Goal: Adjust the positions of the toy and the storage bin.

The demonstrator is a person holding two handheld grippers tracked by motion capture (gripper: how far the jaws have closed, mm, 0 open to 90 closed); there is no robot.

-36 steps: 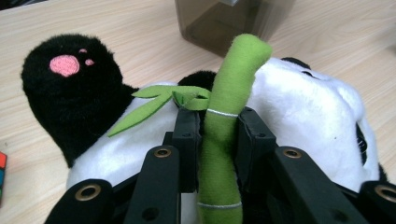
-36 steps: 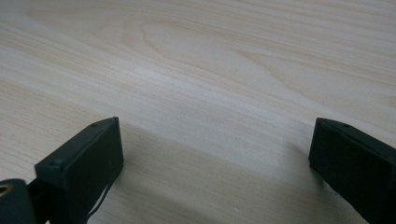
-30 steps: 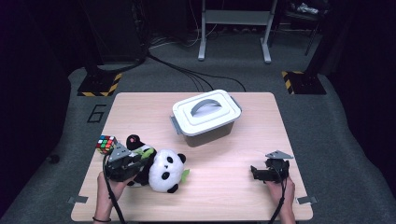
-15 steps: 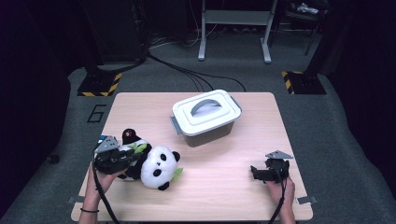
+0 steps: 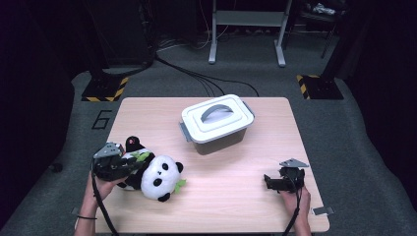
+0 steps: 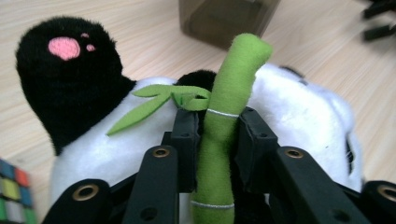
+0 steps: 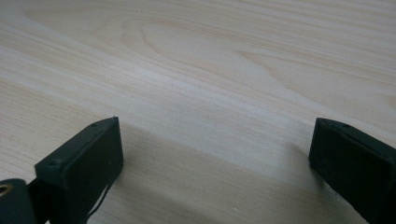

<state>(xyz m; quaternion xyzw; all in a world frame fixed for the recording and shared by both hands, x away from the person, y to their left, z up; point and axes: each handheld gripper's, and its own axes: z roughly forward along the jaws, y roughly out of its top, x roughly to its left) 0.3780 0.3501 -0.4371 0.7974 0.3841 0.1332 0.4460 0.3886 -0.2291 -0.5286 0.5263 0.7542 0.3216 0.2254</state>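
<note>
Lab: hazard-striped stand bases (image 5: 104, 89), floor cables (image 5: 206, 81)

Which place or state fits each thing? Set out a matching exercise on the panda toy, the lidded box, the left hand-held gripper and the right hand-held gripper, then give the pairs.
1 panda toy
2 lidded box
3 left hand-held gripper
4 right hand-held gripper

A jaws wide apart over bare table
B shut on the green bamboo stalk
C lies at the table's left front
D stands mid-table, lid on

Pairs: 1-C, 2-D, 3-B, 4-A
</note>
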